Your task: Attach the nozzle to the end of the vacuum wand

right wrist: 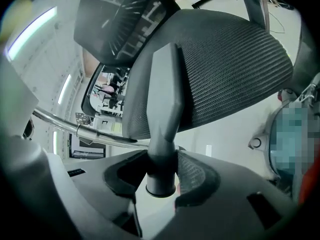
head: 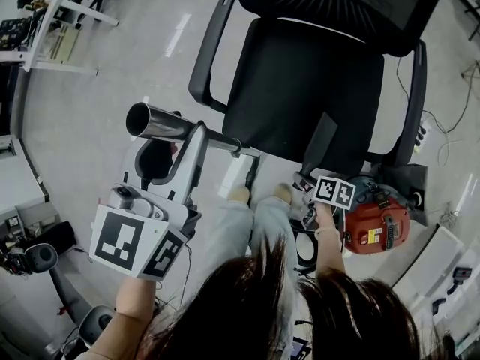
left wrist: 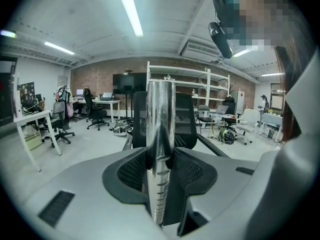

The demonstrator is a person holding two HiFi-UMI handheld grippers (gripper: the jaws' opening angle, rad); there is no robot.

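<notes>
My left gripper (head: 192, 145) is shut on the chrome vacuum wand (head: 161, 124), whose open round end points up and to the left in the head view. In the left gripper view the wand (left wrist: 160, 129) stands upright, clamped between the jaws of that gripper (left wrist: 160, 170). The right gripper (head: 318, 177) is shut on a dark grey tapered nozzle (head: 319, 142), which shows against the chair seat. In the right gripper view the nozzle (right wrist: 167, 99) sticks out from this gripper (right wrist: 161, 173) by its round collar, and the wand (right wrist: 75, 127) crosses behind it, apart from it.
A black mesh office chair (head: 300, 88) stands right ahead. The red vacuum body (head: 376, 225) sits on the floor at the right, beside cables (head: 442, 130). A white desk (head: 56, 28) is at the far left. The person's shoes (head: 259, 193) are below the chair.
</notes>
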